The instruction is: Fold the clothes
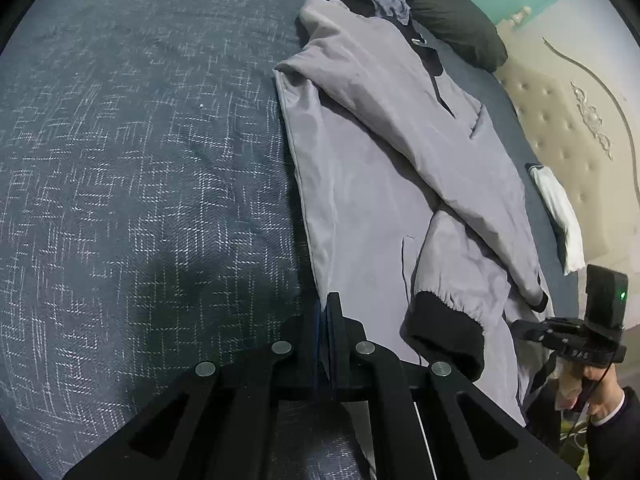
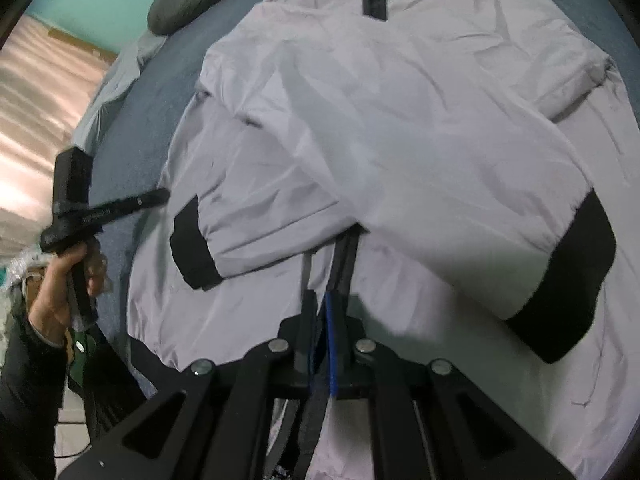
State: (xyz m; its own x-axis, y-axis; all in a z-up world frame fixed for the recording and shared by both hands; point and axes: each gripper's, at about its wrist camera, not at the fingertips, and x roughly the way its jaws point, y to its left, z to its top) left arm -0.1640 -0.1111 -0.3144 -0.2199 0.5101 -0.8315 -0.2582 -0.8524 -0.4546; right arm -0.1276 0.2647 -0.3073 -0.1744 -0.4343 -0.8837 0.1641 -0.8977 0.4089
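**Jacket flat on bed, sleeves crossed, both grippers closed and empty**

Grey jacket [image 2: 400, 128] lies spread on the dark blue bedspread [image 1: 140, 160], collar end away from the person. Both sleeves are folded in over the jacket's body, black cuffs [image 2: 192, 240] toward the hem. Left gripper [image 1: 326, 320]: jaws pressed together, nothing between them, tips at the jacket's side edge. Right gripper [image 2: 322, 312]: jaws nearly touching, nothing gripped, above the jacket's zipper near the hem. Dark pillow [image 1: 456, 20] beyond the collar.
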